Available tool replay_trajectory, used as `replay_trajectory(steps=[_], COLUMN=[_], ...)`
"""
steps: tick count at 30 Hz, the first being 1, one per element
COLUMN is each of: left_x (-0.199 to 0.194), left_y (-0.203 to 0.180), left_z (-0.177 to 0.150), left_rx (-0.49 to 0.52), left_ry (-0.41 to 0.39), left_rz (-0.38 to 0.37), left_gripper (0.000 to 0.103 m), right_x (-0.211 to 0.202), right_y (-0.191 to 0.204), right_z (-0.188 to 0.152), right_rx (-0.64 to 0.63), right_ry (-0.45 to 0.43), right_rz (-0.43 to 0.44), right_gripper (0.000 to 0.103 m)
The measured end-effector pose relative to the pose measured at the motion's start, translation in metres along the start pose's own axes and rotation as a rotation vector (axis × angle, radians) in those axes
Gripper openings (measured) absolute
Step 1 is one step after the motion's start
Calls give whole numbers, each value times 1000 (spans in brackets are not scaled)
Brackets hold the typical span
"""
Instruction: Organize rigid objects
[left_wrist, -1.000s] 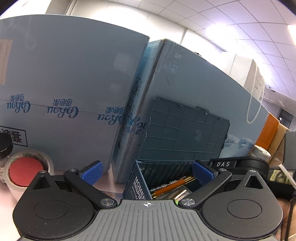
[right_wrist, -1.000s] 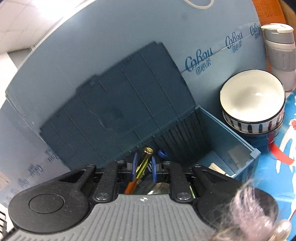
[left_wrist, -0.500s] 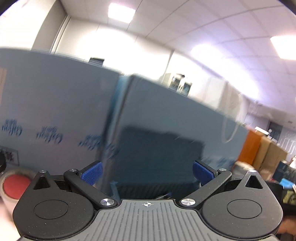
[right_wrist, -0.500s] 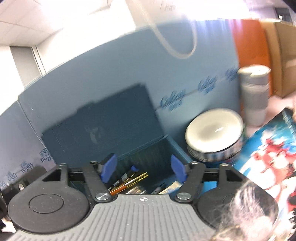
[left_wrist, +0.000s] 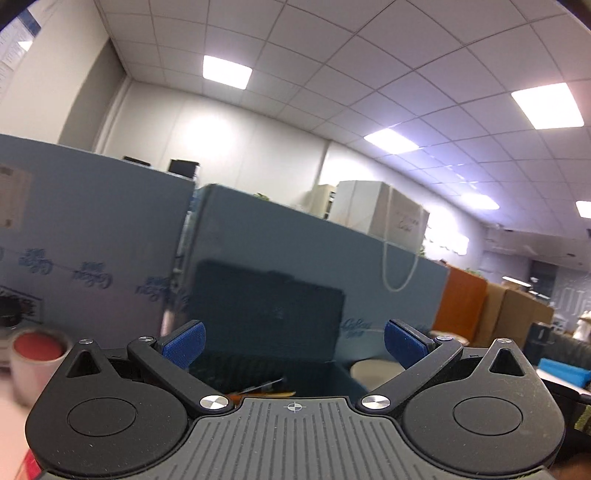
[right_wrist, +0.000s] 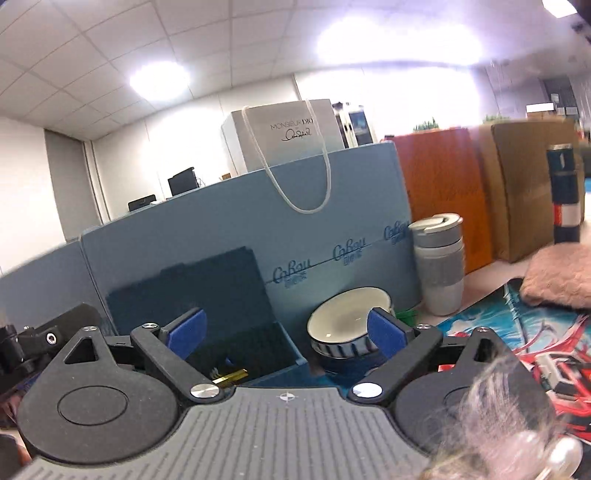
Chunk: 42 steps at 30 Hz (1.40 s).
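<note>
Both handheld grippers hang empty over an office table. The right gripper (right_wrist: 286, 330) has its blue pads spread wide with nothing between them; the left gripper (left_wrist: 293, 341) is likewise released and holding nothing.

Just beyond the right gripper's fingers sits the open dark-blue storage box (right_wrist: 284, 363), its ribbed lid (right_wrist: 192, 291) tipped back against the light-blue cartons (right_wrist: 332, 221) that line the table's far edge. Inside lies a gold-tipped pen (right_wrist: 229, 376), low in the box, its long axis running roughly left to right across the right wrist view and slightly upward to the right. Which end is the tip cannot be told. From the left wrist, only blurred slivers of pens (left_wrist: 264, 386) show in the box.

Touching or just beside the box's right wall stands a striped bowl (right_wrist: 349, 328), then a grey lidded tumbler (right_wrist: 439, 262) nearer the right end of the cartons. A red-centred roll of tape (left_wrist: 37, 354) waits toward the table's left side.

Pens appear stowed; bowl, tumbler and tape remain outside the box, so the tidying looks partly done.
</note>
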<state>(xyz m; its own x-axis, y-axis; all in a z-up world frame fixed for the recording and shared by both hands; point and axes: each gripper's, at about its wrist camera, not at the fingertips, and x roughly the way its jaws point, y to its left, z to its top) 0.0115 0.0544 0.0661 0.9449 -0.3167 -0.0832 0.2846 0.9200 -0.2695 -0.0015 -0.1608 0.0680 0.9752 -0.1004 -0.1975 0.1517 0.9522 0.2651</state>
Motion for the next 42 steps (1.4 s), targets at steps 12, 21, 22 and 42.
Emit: replay_trajectory(steps=[12,21,22,42], left_x=[5,8,8,11], left_y=[22,3,1,-13], left_z=[-47,-64,-65,-71], left_rx=[18,117,131,237], left_ry=[-151,-243,-247,-241], left_rz=[186,229,236,383], left_gripper=[103,103,103,103], right_x=[13,16,17,-3], right_y=[-3,-2,-4,1], right_z=[-68,-77,-76,-85], right_rx=[-108,-197,-183,-223], right_ry=[-197,-293,-291,-412], right_rz=[-4,-38,-38,-57], right_gripper=[102,103,103,103])
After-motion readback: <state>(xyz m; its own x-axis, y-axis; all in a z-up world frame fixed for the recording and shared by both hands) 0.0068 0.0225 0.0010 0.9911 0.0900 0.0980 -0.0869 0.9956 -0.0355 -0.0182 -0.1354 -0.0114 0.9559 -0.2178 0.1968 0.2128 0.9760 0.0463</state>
